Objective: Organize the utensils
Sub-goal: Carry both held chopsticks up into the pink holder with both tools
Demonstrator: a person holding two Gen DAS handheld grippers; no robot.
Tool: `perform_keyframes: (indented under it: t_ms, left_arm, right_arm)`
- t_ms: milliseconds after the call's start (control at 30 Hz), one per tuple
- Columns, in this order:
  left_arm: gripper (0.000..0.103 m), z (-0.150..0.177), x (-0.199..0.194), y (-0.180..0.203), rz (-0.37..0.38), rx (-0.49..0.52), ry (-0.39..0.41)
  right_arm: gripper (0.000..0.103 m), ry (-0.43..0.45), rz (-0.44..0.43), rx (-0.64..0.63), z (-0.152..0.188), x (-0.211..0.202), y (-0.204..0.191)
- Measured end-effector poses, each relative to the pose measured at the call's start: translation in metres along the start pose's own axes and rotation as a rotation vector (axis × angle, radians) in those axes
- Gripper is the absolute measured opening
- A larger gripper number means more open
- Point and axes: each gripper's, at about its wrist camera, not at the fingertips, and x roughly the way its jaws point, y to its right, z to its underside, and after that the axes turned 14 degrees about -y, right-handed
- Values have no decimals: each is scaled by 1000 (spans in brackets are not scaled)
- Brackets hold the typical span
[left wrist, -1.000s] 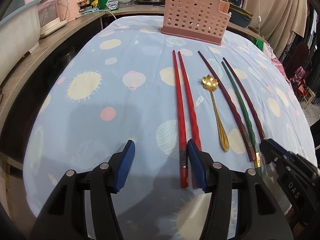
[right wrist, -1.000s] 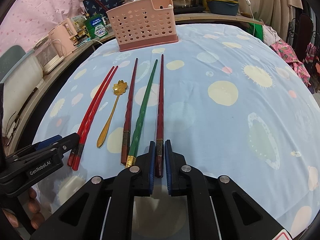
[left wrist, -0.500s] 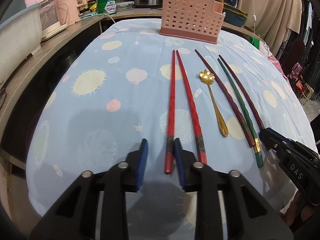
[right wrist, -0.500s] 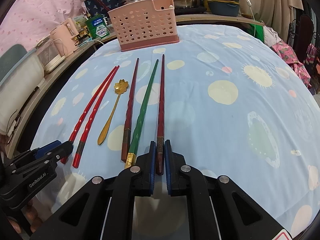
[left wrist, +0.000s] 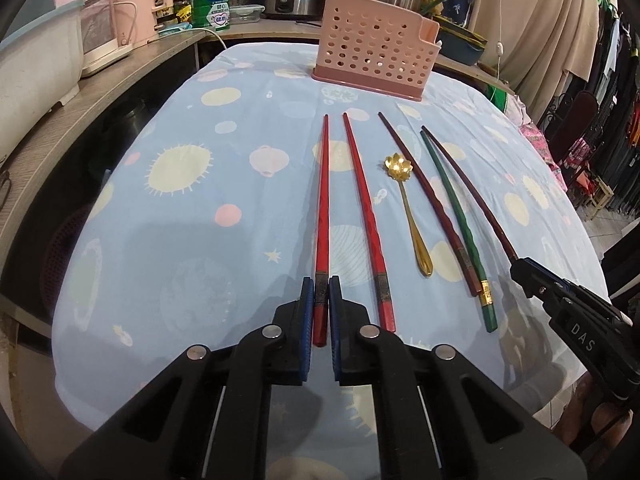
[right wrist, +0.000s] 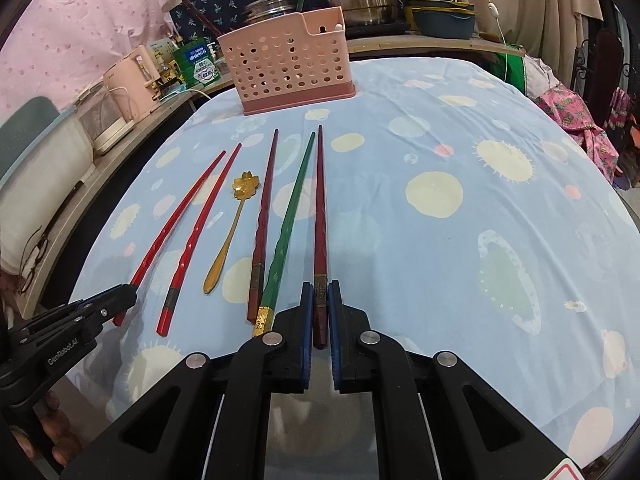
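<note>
Since the earlier frames the left claw (left wrist: 319, 312) has slid sideways and narrowed from a wide spread onto the leftmost red chopstick (left wrist: 322, 216), whose butt end now sits pinched between the blue pads (left wrist: 307, 312); this stick has parted from its twin and lies a little apart from it. Across the spread, the right claw (right wrist: 319, 312) stays pressed on the butt of the rightmost dark red chopstick (right wrist: 320, 216), as before. Both held sticks lie along the tabletop (right wrist: 460, 248), tips pointing away toward the pink basket (right wrist: 286, 74) at the far edge.

Between the two claws lie the rest, side by side: the second red chopstick (left wrist: 366, 220), a gold spoon (left wrist: 412, 216) with a flower-shaped bowl, another dark red chopstick (left wrist: 430, 200), and a green chopstick (left wrist: 456, 220) with a gold band near its butt. None of these touches a claw. Beneath them, a blue cloth with pale dots covers the tabletop, and pots and a pink kettle (right wrist: 130, 80) stand on the counter behind the basket
</note>
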Motion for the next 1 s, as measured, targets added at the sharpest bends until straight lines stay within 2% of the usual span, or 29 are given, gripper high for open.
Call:
perform_keyframes:
  t_ms: [200,567,767,1000]
  left_arm:
    - [7,-7,-24,-4,18,-19,41]
    - [7,-32,-74,-6,49,-38,159]
    - [7,-55,-98,-7,48,-40,232]
    - [7,-86,-117,-11,49,-54,306]
  right_arm:
    - [7,45,-21,15,-5,-20,4]
    - [7,180,-66,57,-32,-75,14]
    - [7,224,-118,98,-55,-96,25]
    - [7,303,-122,105,-80,-117,29]
